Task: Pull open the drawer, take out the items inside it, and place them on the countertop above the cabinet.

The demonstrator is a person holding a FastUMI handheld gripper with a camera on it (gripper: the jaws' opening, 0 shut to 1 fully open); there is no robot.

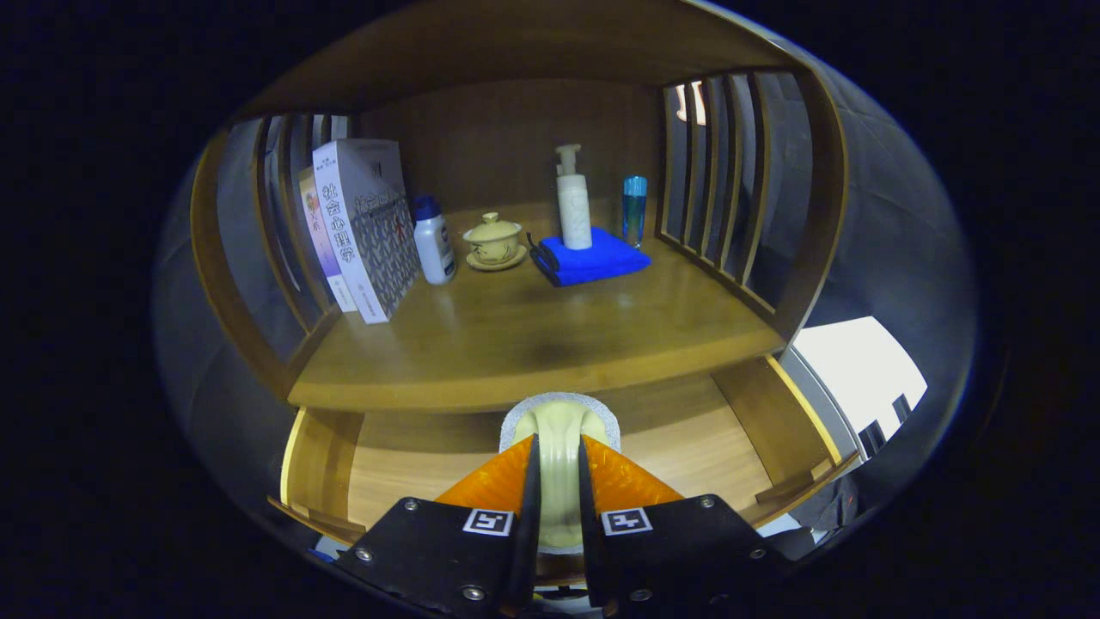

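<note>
My gripper (559,449) is shut on a pale cream item with a grey textured rim (559,414); both fingers press on its narrow body. What the item is I cannot tell. It hangs over the open wooden drawer (778,421), just below the front edge of the countertop (533,340). The drawer floor on either side of the fingers shows bare wood. Part of the item is hidden between the fingers.
On the countertop stand two books (361,228) at the left, a white bottle with a blue cap (433,242), a lidded tea cup on a saucer (494,241), a pump bottle (573,202) on a folded blue cloth (593,258), and a small blue bottle (634,209). Slatted wooden sides (730,180) flank it.
</note>
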